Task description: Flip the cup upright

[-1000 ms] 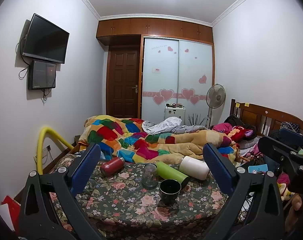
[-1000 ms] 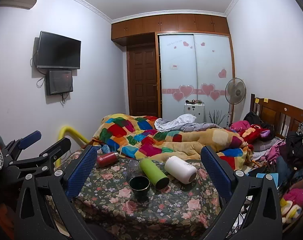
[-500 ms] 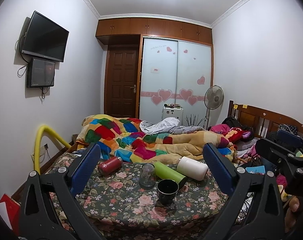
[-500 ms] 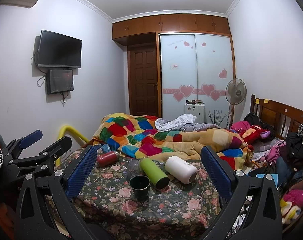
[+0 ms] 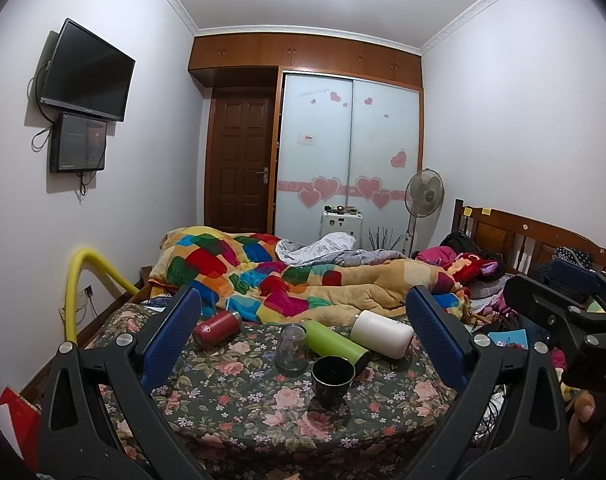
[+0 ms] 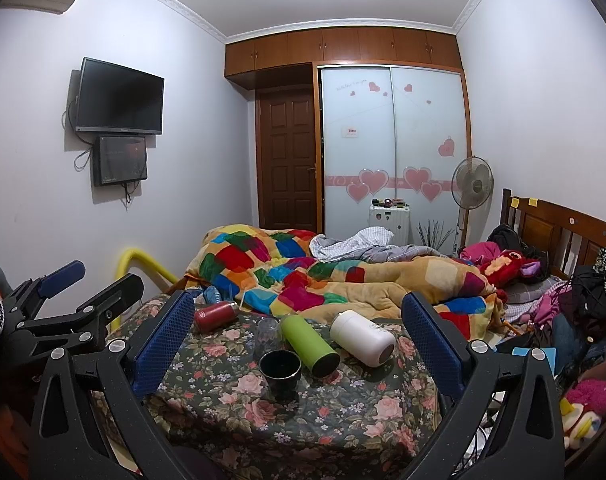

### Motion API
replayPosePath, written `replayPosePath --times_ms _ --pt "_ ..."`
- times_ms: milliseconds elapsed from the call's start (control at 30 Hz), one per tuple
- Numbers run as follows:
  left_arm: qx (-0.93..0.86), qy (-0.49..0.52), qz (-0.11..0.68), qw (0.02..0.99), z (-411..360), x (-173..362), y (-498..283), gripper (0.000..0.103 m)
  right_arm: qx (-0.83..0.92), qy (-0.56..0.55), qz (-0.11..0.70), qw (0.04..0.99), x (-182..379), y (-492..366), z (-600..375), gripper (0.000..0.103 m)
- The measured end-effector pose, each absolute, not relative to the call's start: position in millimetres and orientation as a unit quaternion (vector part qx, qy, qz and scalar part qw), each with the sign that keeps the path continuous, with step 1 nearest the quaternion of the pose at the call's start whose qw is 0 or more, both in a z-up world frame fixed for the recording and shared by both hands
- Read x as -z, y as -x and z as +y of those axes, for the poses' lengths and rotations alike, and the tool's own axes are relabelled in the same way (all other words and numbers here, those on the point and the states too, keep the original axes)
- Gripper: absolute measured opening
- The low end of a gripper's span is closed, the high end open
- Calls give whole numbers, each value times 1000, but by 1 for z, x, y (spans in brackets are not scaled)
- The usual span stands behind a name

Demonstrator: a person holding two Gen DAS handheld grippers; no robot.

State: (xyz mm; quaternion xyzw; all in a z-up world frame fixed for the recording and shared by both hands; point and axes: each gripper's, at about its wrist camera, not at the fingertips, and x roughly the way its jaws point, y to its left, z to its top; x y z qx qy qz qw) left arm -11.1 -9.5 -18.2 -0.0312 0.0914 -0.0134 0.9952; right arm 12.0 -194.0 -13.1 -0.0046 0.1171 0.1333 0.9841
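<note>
On the floral table (image 5: 231,396) the black cup (image 5: 332,375) stands mouth up, so it already sits as the task wants. Behind it the glass (image 5: 291,347) appears to stand mouth down, and the red flask (image 5: 216,329), green bottle (image 5: 335,344) and white bottle (image 5: 381,334) lie on their sides, any of which could be the cup to right. Both tools hang back over the near edge, well apart from everything, likely to keep the whole row in view. The left tool (image 5: 301,334) is spread wide and empty; the right tool (image 6: 299,334) likewise. The scene fits either a cup just righted or others awaiting.
</note>
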Motion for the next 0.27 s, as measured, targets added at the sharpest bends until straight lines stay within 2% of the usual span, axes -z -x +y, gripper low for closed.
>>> replayPosePath --times_ms 267 --pt "12 36 94 995 -8 19 9 103 -134 7 120 984 14 -14 -192 103"
